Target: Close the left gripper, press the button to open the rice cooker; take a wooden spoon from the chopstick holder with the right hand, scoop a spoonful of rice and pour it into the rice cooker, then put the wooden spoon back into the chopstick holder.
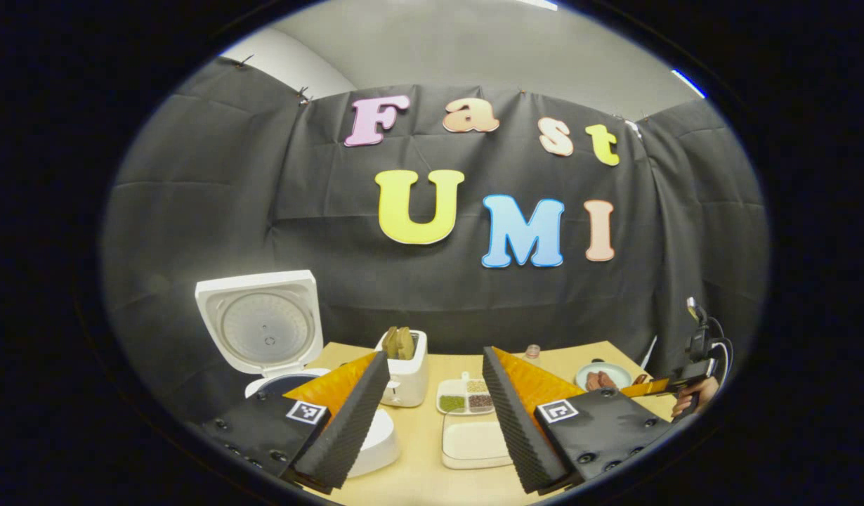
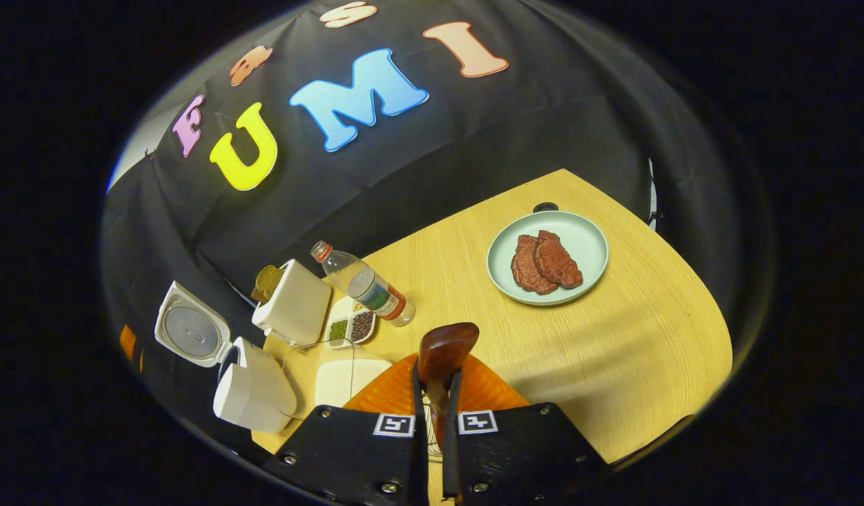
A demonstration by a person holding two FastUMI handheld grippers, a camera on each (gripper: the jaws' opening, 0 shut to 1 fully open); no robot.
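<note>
Right gripper (image 2: 435, 400) clamps the wooden spoon (image 2: 442, 355) (rice cooker (image 2: 253, 393) lid up).

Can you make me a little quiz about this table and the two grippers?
1. True or false: the rice cooker has its lid up.
2. What does the right gripper hold? A) bottle B) wooden spoon C) plate
3. Fill in: on the plate lie two pieces of ____.

Key:
1. True. The lid stands open in both views.
2. B. Both fingers press on the wooden spoon; the bottle lies on the table.
3. Meat.

The left gripper is open and holds nothing.
</note>
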